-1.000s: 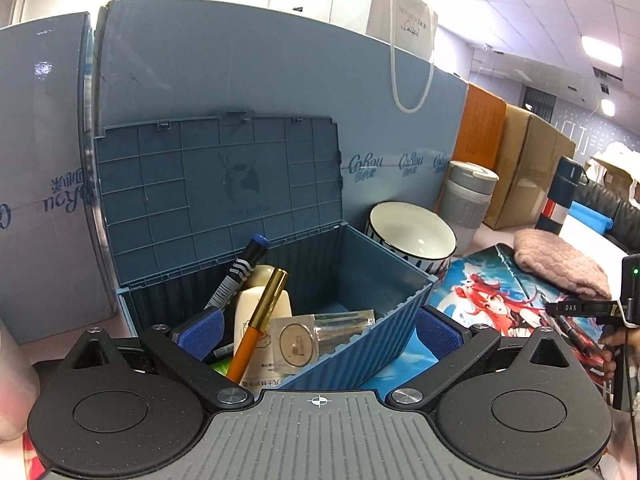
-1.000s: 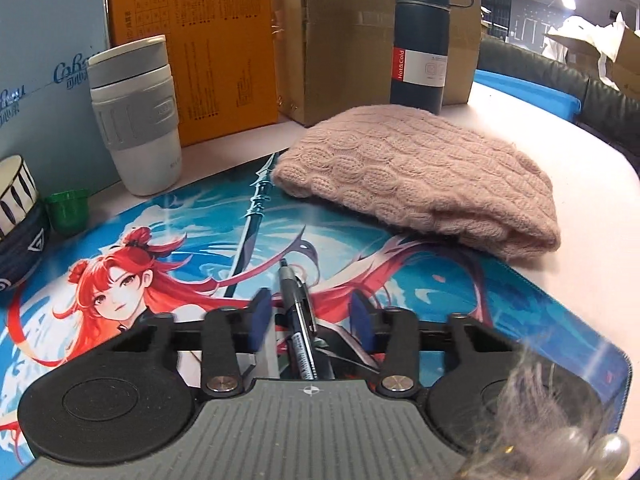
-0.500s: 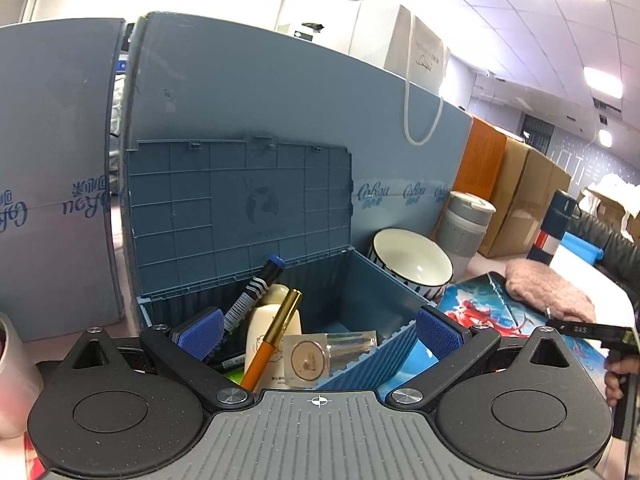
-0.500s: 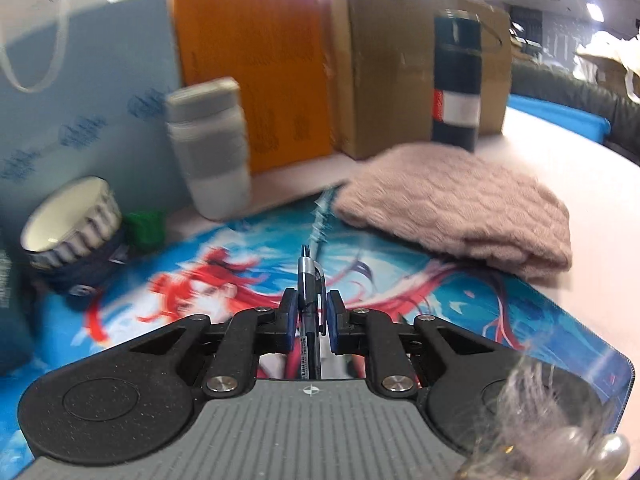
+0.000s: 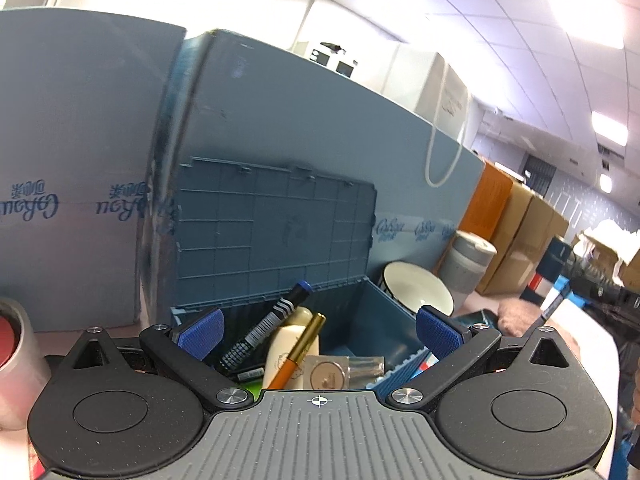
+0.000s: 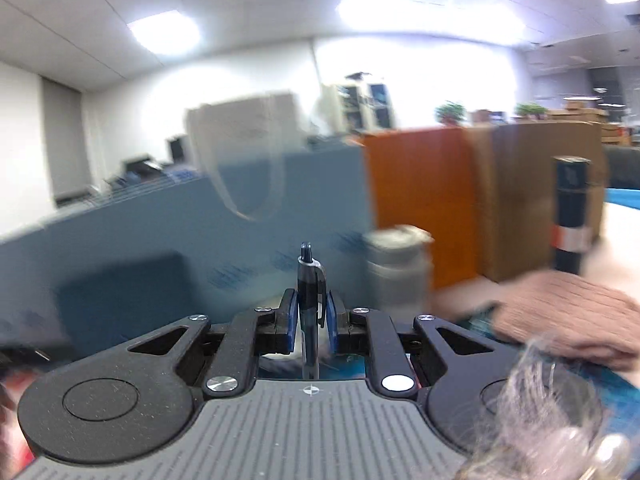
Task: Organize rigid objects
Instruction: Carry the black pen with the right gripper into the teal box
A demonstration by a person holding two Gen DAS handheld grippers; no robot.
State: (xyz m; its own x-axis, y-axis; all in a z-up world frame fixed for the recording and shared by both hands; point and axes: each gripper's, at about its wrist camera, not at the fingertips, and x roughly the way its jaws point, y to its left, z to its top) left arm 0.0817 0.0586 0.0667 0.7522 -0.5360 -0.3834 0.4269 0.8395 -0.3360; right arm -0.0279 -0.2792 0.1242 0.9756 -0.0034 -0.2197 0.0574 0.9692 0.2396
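Note:
A blue storage box (image 5: 372,320) stands with its lid (image 5: 276,236) raised; a black marker (image 5: 264,328), a cream bottle (image 5: 288,344), a gold-and-orange pen (image 5: 298,354) and clear packets (image 5: 344,372) lie in it. My left gripper (image 5: 318,330) is open and empty just in front of the box. My right gripper (image 6: 309,322) is shut on a black pen (image 6: 309,292), lifted off the mat with its clip end pointing forward. The right wrist view is blurred.
A white bowl (image 5: 418,290), a grey cup (image 5: 466,264) (image 6: 400,272), cardboard boxes (image 6: 532,200), a dark flask (image 6: 570,216) and a pink knitted hat (image 6: 568,316) lie to the right. Blue boards (image 5: 320,152) stand behind the box. A tape roll (image 5: 12,344) sits at left.
My right gripper closed on the pen, lifted it off the mat and swung up and left. My left gripper tilted upward and stayed open by the box.

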